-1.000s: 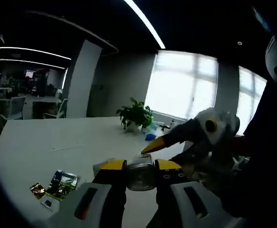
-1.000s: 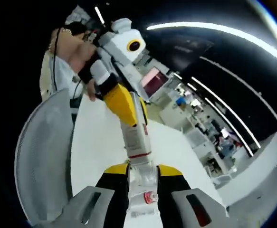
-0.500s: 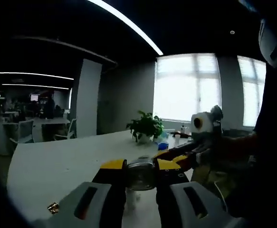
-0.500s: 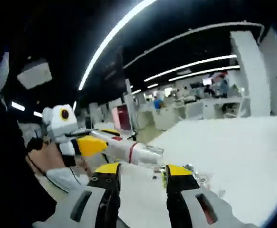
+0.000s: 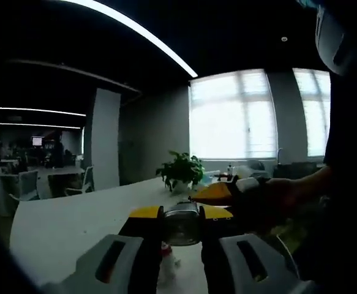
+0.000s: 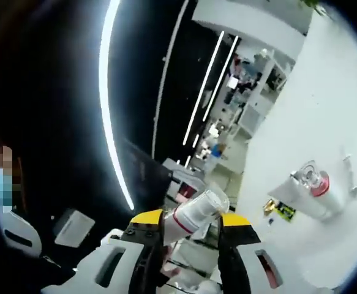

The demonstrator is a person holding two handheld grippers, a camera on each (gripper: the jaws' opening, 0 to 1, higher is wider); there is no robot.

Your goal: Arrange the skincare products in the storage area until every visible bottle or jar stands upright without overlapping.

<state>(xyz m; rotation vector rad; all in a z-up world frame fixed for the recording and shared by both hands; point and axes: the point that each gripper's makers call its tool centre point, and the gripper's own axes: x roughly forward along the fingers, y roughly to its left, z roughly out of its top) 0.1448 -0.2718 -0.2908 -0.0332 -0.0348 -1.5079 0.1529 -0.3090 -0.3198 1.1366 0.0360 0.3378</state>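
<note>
My right hand-held gripper (image 6: 191, 222) with its yellow-tipped jaws around a white bottle (image 6: 196, 214), white surface (image 6: 325, 110) beyond, a jar (image 6: 305, 191) lying there, small packets (image 6: 280, 210) just beside the jar

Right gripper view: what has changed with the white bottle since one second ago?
The right gripper let go of the white bottle, drew back, and now has it between its jaws again; whether they clamp it, I cannot tell. The left gripper stayed shut on it.
</note>
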